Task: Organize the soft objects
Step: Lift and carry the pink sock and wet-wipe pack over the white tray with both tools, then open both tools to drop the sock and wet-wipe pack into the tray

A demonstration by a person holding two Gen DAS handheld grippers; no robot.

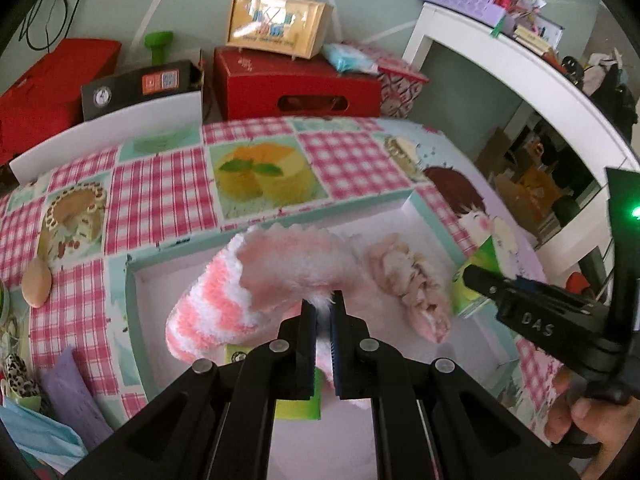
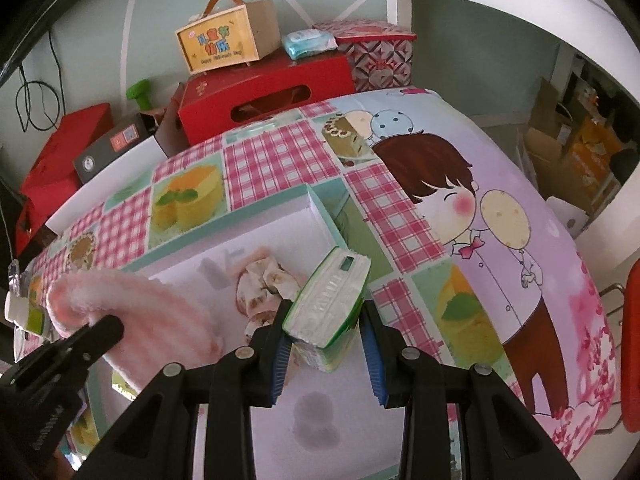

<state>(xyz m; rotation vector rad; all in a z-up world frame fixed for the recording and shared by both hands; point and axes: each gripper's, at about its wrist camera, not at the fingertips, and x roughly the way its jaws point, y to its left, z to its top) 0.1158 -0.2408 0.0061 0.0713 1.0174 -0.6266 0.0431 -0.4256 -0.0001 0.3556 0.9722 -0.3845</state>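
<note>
A fuzzy pink-and-white striped sock (image 1: 224, 292) hangs over the shallow white box with a teal rim (image 1: 320, 206). My left gripper (image 1: 323, 300) is shut on the sock's fluffy edge. A ruffled pink and beige soft piece (image 1: 412, 280) lies inside the box. My right gripper (image 2: 325, 312) is shut on a green tissue pack (image 2: 332, 296), tilted just above the box's right part. In the right wrist view the sock (image 2: 160, 308) and the left gripper (image 2: 108, 328) are at the lower left. The ruffled piece (image 2: 264, 284) lies just behind the pack.
A second green pack (image 1: 298, 400) lies in the box under my left fingers. A purple cloth (image 1: 76, 400), a blue cloth (image 1: 36, 432) and a beige round pad (image 1: 38, 284) lie left of the box. Red boxes (image 1: 296, 84) stand behind the table. A white desk (image 1: 520, 60) is on the right.
</note>
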